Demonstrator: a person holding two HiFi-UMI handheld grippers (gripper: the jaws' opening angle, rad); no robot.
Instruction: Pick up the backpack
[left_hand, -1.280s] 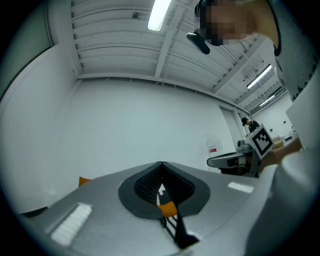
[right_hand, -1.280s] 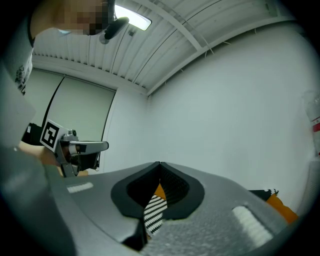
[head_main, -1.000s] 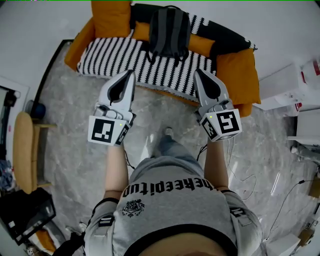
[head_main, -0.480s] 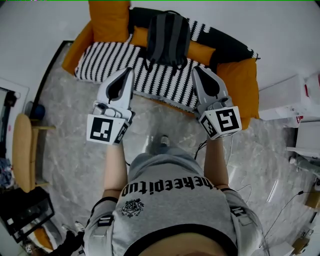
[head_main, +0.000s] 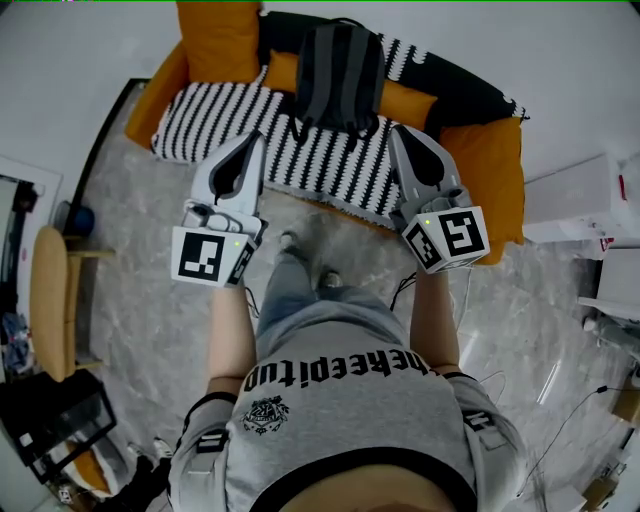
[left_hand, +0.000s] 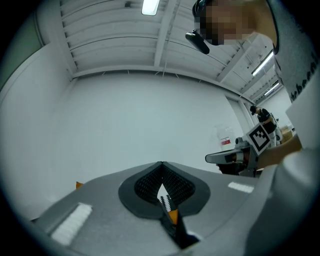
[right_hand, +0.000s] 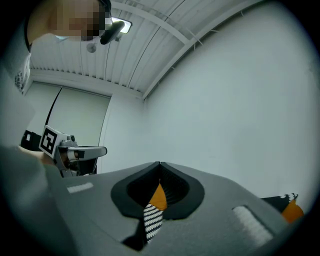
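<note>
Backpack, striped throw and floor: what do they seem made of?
Backpack: probably woven synthetic fabric, matte dark grey, soft sagging shape. Throw: looks knitted or woven cloth, black and white stripes. Floor: likely polished marble or marble-look tile, grey veining, faint sheen.

It looked like a living room. An orange sofa (head_main: 485, 170) with a striped throw (head_main: 210, 115) stood beyond the left hand-held gripper (head_main: 256, 142).

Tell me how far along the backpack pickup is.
Done: nothing yet. The backpack stands untouched against the back of the sofa. In hand: the left gripper and right gripper are both shut and empty, held out at the sofa's front edge, short of the backpack. Left: reach it, open a gripper, close on it and lift.
</note>
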